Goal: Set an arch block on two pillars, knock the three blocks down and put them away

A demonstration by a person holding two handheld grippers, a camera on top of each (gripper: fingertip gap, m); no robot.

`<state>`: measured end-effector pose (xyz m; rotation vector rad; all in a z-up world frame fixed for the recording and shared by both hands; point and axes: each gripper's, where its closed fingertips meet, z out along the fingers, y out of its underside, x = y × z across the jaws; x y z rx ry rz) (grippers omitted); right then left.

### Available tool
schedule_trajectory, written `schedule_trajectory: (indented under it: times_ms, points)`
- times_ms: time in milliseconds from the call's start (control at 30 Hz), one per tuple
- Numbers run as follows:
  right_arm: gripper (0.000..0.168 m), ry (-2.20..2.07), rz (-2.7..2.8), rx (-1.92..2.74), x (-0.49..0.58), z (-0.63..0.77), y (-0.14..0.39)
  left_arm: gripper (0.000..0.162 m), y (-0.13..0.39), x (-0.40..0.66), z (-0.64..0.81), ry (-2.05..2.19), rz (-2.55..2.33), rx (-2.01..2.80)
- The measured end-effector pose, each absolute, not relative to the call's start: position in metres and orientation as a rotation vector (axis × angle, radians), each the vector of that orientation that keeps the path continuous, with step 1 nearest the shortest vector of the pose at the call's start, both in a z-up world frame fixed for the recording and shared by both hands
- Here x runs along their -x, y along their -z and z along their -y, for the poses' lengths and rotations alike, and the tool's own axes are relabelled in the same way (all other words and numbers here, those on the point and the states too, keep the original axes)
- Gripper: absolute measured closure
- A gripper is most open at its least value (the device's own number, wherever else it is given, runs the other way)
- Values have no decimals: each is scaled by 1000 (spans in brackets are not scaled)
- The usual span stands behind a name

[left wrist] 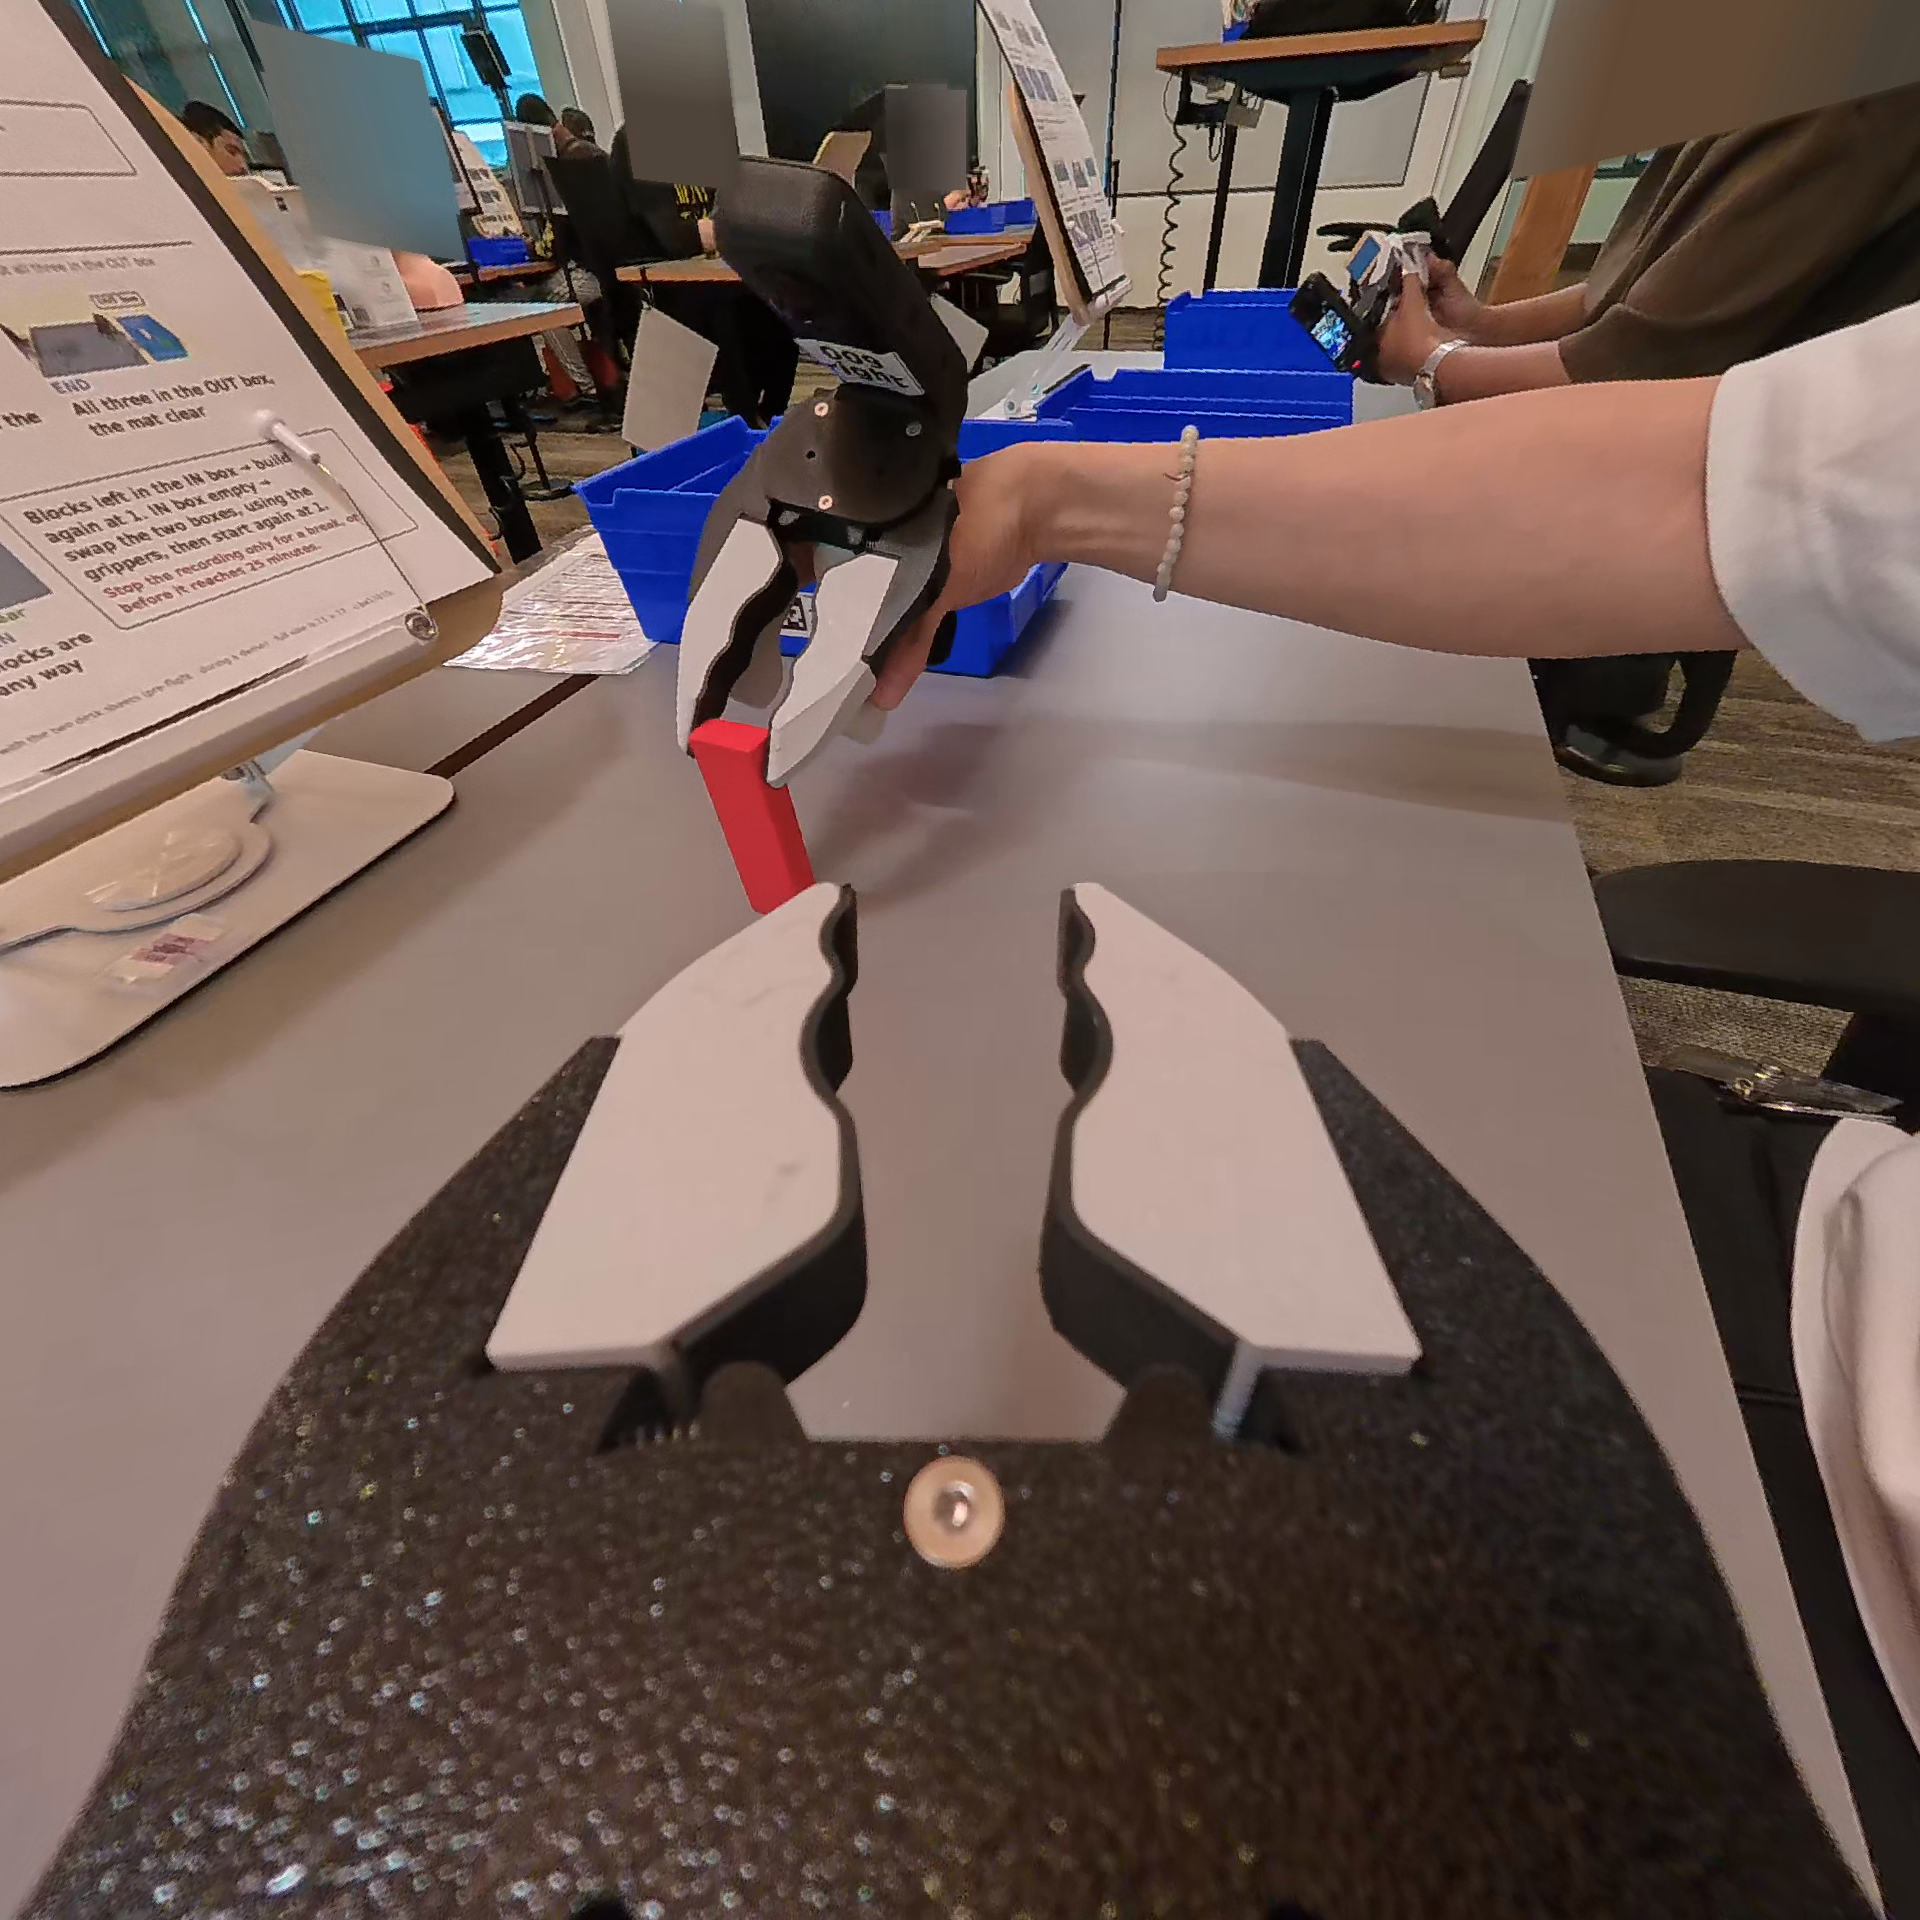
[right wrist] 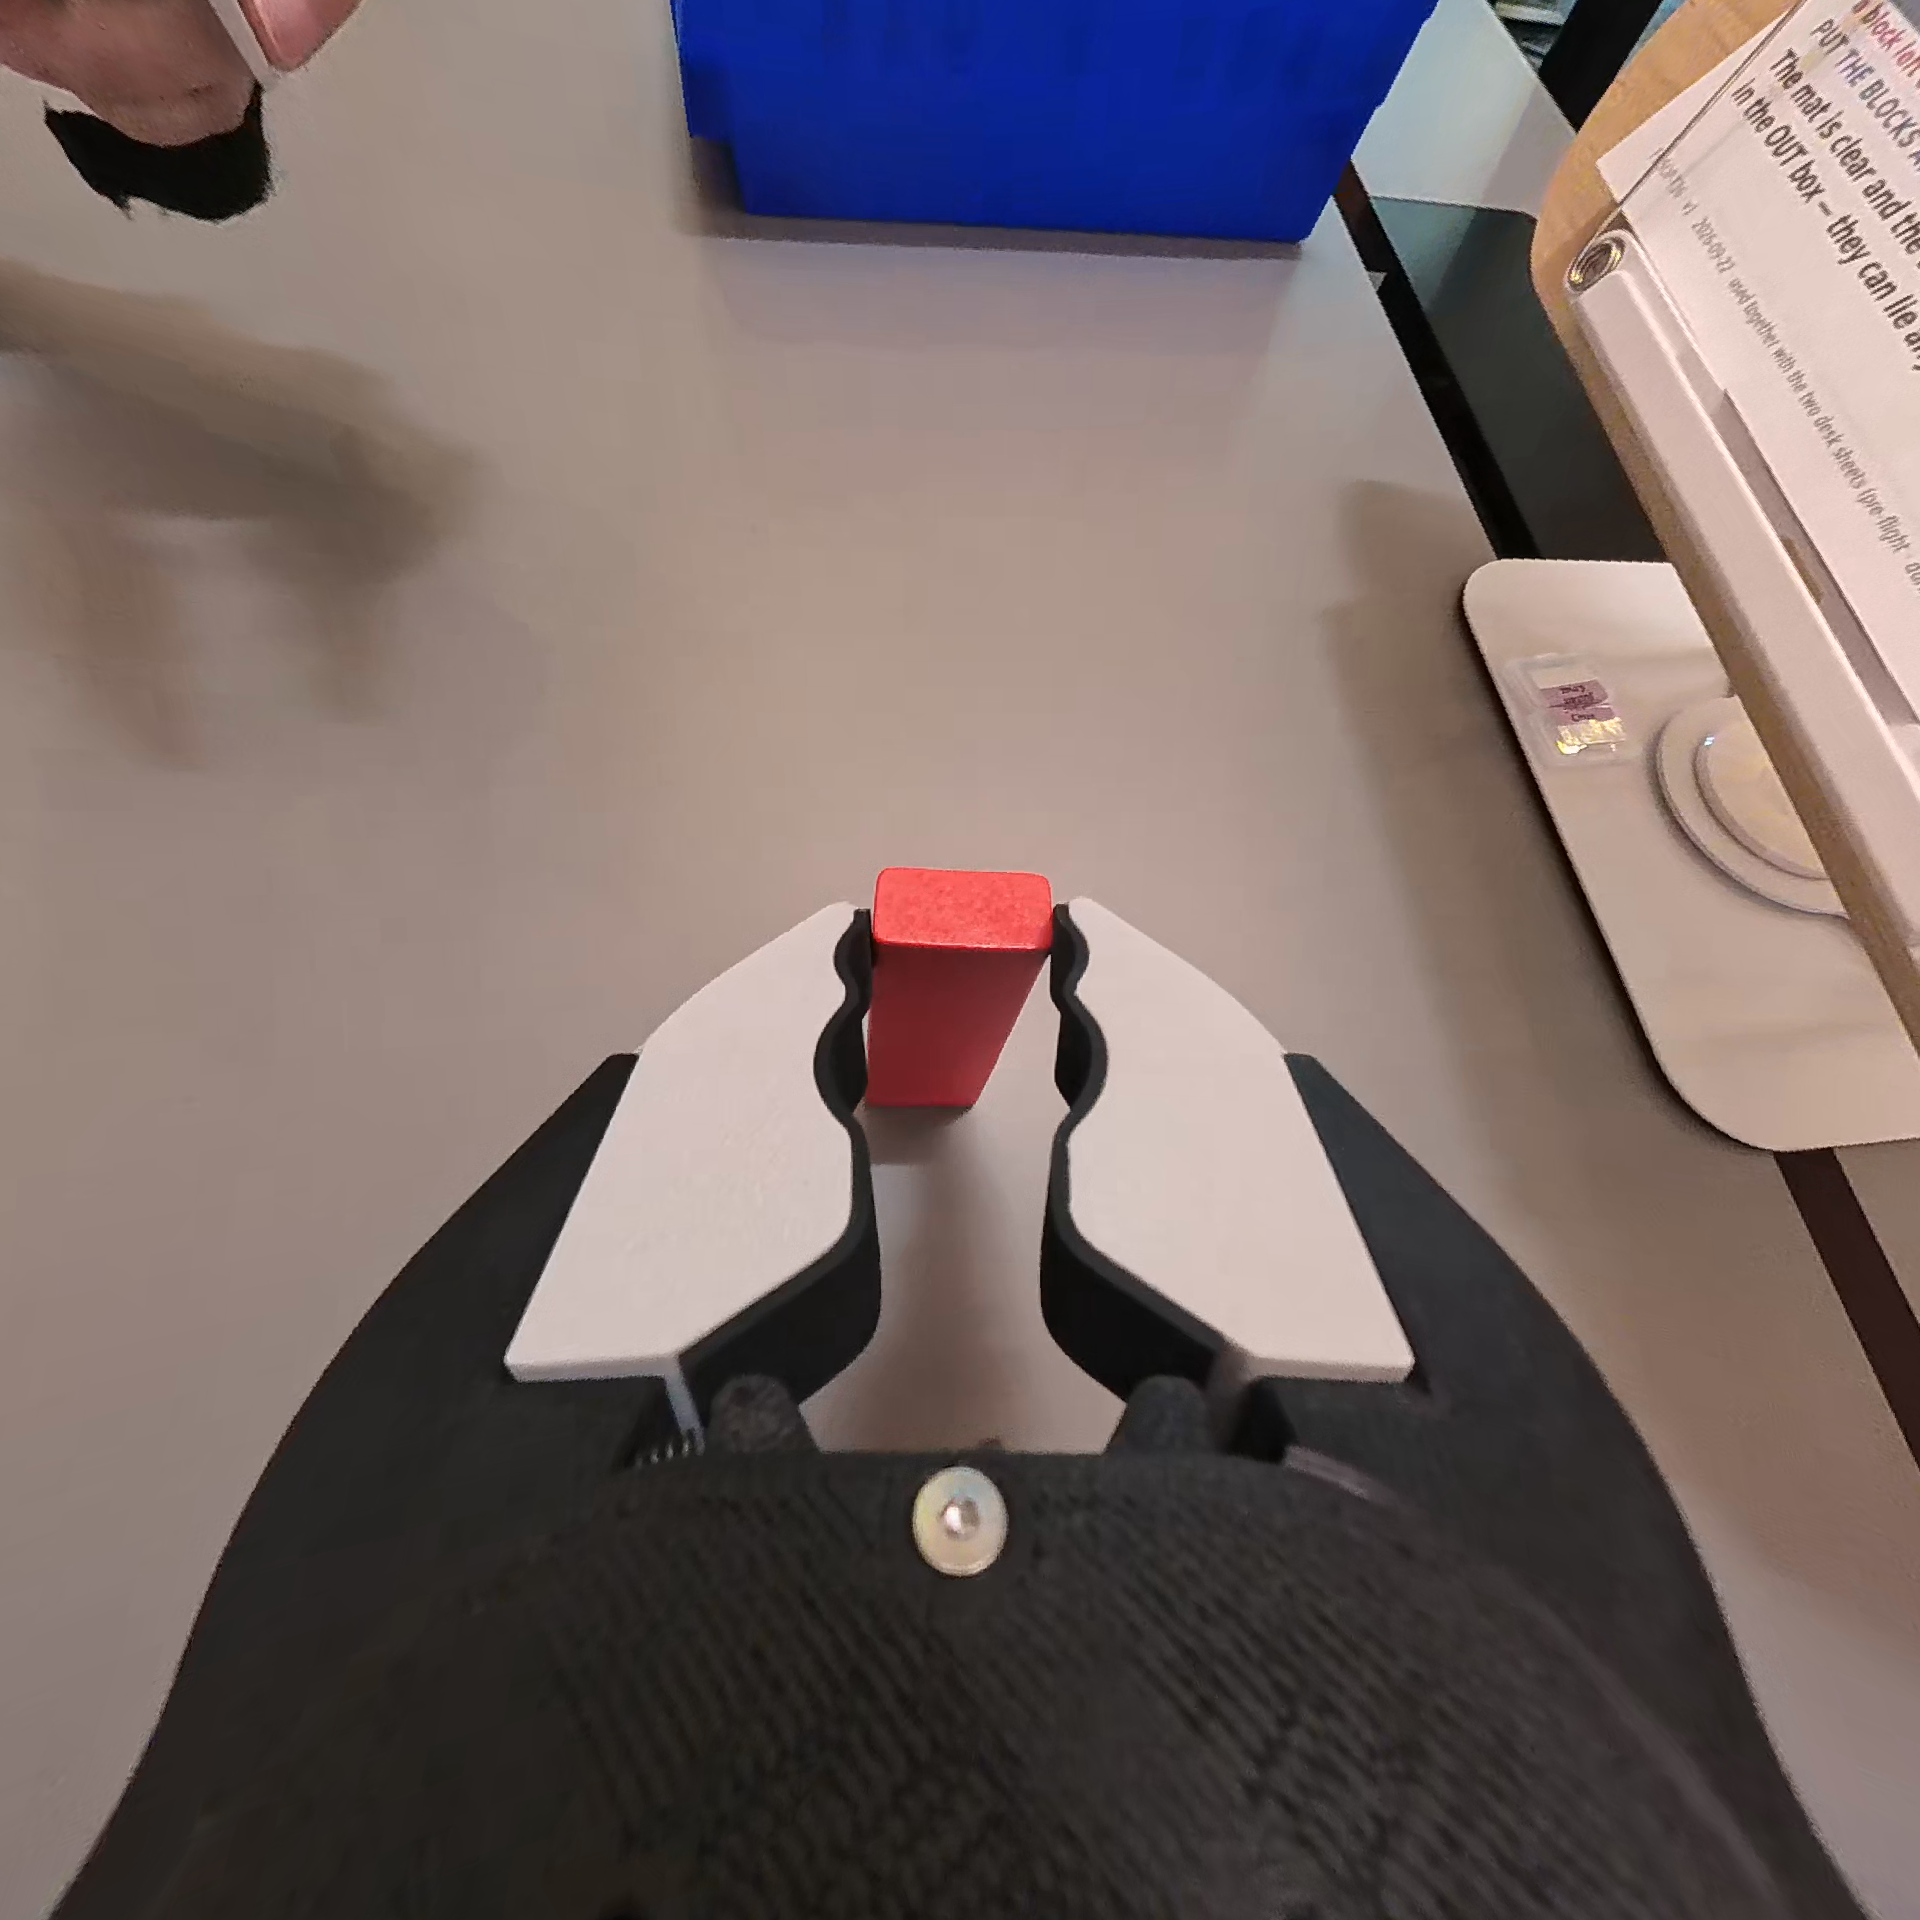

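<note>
A red rectangular block stands upright on the grey table. My right gripper is shut on the top end of the red block, one fingertip on each side. In the left wrist view it reaches down from above, held in a hand with a bead bracelet. My left gripper is open and empty, low over the table, just in front of and to the right of the block's foot.
A blue bin stands behind the block, seen too in the right wrist view. An instruction board on a white stand stands at the table's left side. A black chair is off the right edge. Another person sits behind. About 20 cm separates my left fingertips from my right.
</note>
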<state>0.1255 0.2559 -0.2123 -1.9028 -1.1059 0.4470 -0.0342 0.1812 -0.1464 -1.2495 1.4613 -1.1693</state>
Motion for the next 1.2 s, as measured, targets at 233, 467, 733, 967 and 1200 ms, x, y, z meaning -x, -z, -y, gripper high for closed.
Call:
schedule_trajectory:
  times_ms: [233, 467, 733, 967, 1200]
  points:
    - [135, -452, 1097, 1924, -129, -256, 212, 126, 146, 35, -181, 1170, -1456, 1253]
    - [134, -445, 1099, 1943, -132, -256, 213, 126, 146, 35, -180, 1171, -1458, 1250]
    - [124, -453, 1090, 1960, -131, -257, 213, 125, 146, 35, -178, 1179, -1463, 1246]
    - [110, -479, 1077, 1953, -130, -254, 207, 126, 145, 35, -178, 1181, -1462, 1245]
    - [87, -425, 931, 1853, -133, -248, 161, 126, 139, 42, -183, 1182, -1429, 1244]
